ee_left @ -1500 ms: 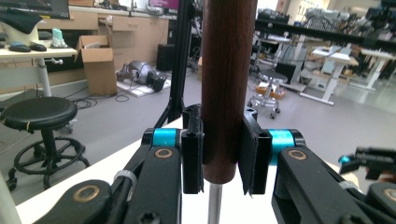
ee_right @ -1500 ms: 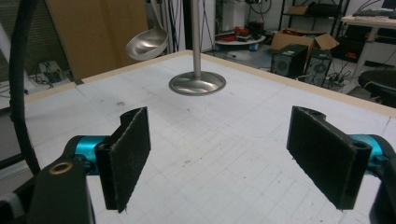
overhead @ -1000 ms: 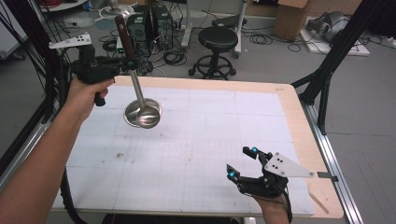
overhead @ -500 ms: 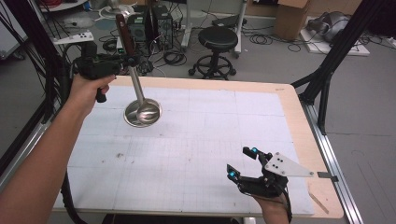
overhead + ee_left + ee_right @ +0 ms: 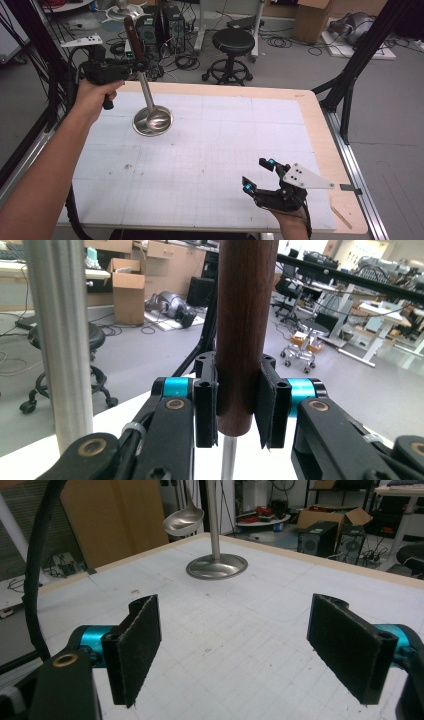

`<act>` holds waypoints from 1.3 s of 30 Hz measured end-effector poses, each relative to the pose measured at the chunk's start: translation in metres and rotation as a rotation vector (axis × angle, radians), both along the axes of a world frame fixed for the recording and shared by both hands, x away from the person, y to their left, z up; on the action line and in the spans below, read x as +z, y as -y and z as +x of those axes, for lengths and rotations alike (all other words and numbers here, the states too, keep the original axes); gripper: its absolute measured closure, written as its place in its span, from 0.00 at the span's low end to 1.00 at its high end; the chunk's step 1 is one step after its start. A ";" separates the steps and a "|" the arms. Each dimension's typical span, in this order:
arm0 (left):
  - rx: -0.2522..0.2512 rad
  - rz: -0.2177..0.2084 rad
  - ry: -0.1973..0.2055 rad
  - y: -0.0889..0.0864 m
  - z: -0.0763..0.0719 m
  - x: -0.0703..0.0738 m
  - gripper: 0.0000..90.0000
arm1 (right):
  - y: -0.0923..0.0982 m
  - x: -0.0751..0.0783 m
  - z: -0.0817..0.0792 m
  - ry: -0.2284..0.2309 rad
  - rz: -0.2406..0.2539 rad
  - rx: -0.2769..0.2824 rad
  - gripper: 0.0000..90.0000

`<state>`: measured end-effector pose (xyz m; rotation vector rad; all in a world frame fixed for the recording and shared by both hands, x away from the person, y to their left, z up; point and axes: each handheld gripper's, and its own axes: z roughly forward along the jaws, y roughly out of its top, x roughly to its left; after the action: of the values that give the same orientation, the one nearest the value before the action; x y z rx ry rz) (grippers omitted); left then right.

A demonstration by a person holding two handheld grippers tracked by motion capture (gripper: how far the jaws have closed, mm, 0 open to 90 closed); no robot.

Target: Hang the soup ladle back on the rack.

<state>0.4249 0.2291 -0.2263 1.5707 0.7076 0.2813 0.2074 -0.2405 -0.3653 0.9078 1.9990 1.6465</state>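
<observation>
Near the desk's (image 5: 320, 125) far left corner: left gripper (image 5: 131, 64) clamped on the dark wooden handle (image 5: 246, 330) of a ladle (image 5: 150, 100), held upright, bowl (image 5: 153, 121) low over the white mat; contact with the desk impossible to tell. In the right gripper view, a second ladle (image 5: 183, 520) and a steel disc on a post (image 5: 217, 566); relation between them unclear. Best handled slowly: handle kept vertical, grip kept firm, bowl kept level. Near the desk's near right corner: right gripper (image 5: 260, 176) spread wide, holding nothing, well apart from the ladle.
</observation>
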 end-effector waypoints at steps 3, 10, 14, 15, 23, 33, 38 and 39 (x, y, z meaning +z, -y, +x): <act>0.013 0.010 -0.006 0.001 -0.001 0.000 0.80 | 0.000 0.000 0.000 0.001 -0.002 0.000 0.23; 0.027 0.010 -0.010 -0.001 -0.003 0.000 0.79 | 0.001 0.000 -0.001 0.002 0.007 0.001 0.23; 0.043 0.004 -0.018 -0.002 -0.002 -0.001 0.78 | 0.002 0.000 -0.001 0.007 0.007 -0.001 0.23; 0.047 0.003 -0.023 -0.002 -0.002 -0.001 0.77 | 0.002 0.000 -0.001 0.005 0.009 -0.002 0.23; 0.079 0.016 -0.045 -0.002 -0.001 -0.003 0.72 | 0.003 0.000 -0.001 0.000 0.014 -0.004 0.23; 0.164 0.032 0.054 -0.023 -0.033 -0.005 0.51 | 0.007 -0.001 -0.002 -0.002 0.003 -0.020 0.23; 0.148 0.018 0.106 -0.031 -0.066 -0.021 0.37 | 0.010 0.000 -0.003 0.006 -0.030 -0.066 0.23; 0.157 0.014 0.106 -0.030 -0.072 -0.026 0.33 | 0.011 -0.001 -0.004 0.002 -0.041 -0.070 0.23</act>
<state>0.3525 0.2595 -0.2519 1.5045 0.7490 0.4832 0.2039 -0.2512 -0.3661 0.9490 1.9696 1.5625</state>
